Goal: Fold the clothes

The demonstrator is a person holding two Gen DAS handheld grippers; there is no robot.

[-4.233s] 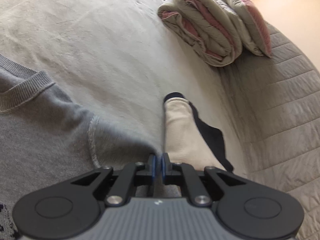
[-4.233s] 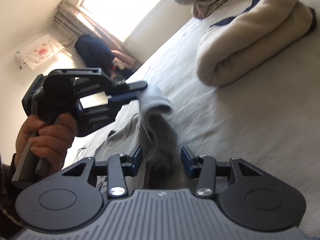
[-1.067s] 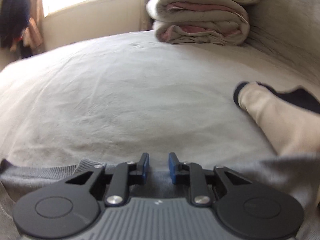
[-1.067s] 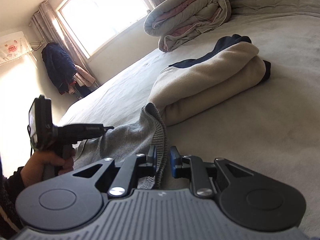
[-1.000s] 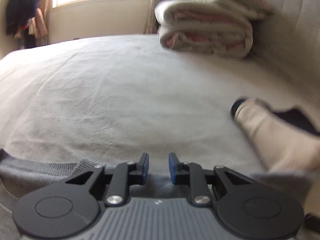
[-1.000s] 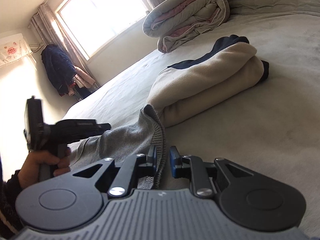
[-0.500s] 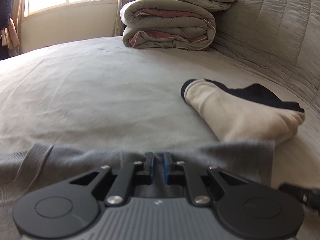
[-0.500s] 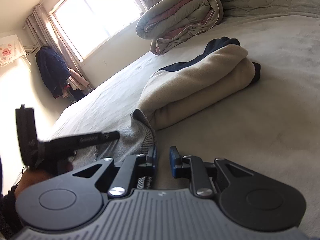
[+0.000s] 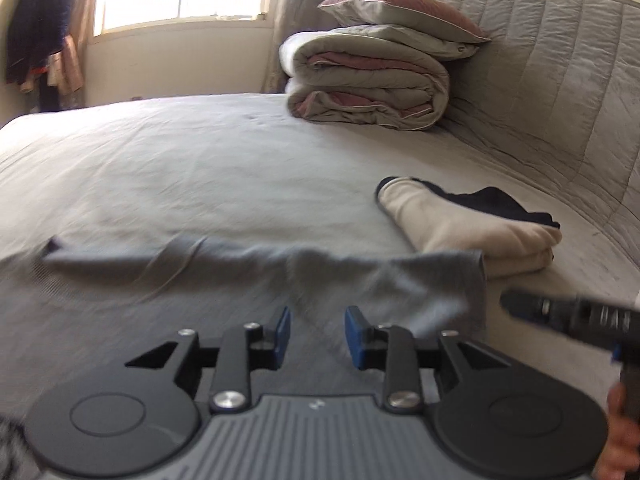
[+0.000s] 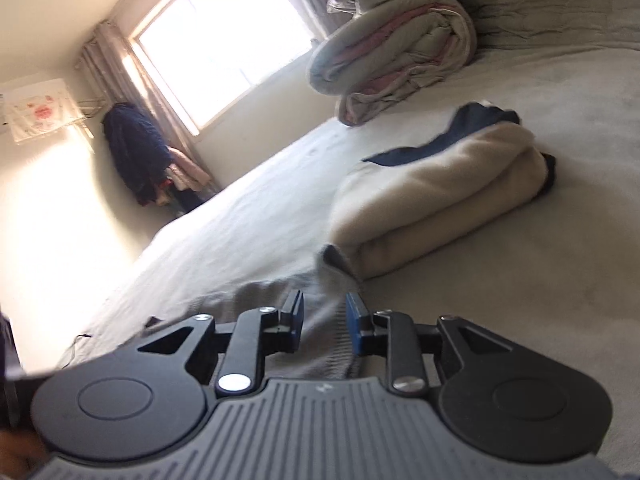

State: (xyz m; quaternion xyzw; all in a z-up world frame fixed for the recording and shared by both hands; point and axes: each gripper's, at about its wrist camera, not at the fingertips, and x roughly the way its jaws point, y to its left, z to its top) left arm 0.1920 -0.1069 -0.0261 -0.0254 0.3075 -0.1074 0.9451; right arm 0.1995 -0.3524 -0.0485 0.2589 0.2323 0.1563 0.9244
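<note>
The left gripper hangs over a grey sweater spread on the bed, its fingers opening with no cloth pinched between them. The sweater's far fold lies straight across, its right corner touching a folded cream garment. The right gripper pokes in beside that corner. A folded duvet sits at the headboard.

My matt black plastic left gripper hovers over soft grey knit sweater on matt cloth bedsheet.
</note>
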